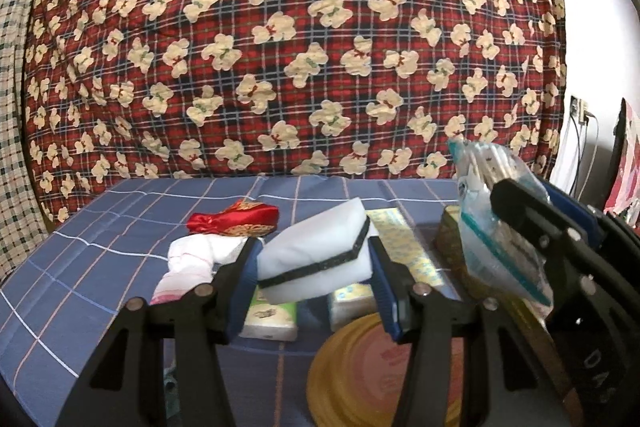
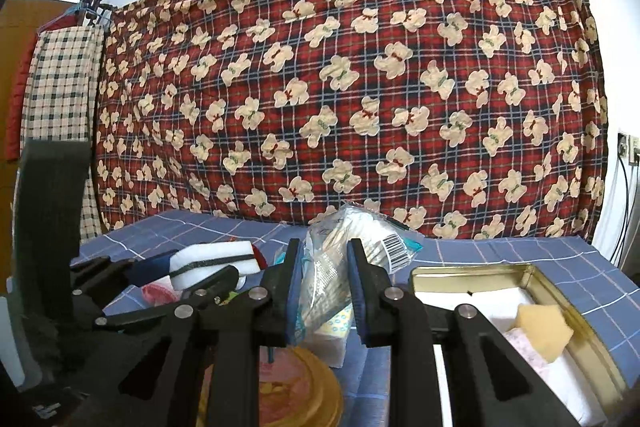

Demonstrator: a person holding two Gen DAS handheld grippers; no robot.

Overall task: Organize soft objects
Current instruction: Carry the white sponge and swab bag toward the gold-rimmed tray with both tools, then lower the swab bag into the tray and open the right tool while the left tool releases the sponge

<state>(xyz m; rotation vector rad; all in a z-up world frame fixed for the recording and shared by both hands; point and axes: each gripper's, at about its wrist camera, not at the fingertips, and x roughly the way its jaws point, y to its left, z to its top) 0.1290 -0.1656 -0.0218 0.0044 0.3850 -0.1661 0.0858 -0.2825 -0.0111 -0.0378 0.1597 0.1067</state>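
A: Nearest?
B: Left tool clamps a white sponge with a black band, long axis across the jaws, above the worktop.
A: Right?
B: Right tool clenched on a crinkly clear bag, upright beside the gold tin.

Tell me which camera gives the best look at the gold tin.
The right wrist view. There the gold tin lies open at lower right, its rim and the yellow sponge inside it in plain sight. In the left wrist view only a corner of it shows behind the right gripper's plastic packet.
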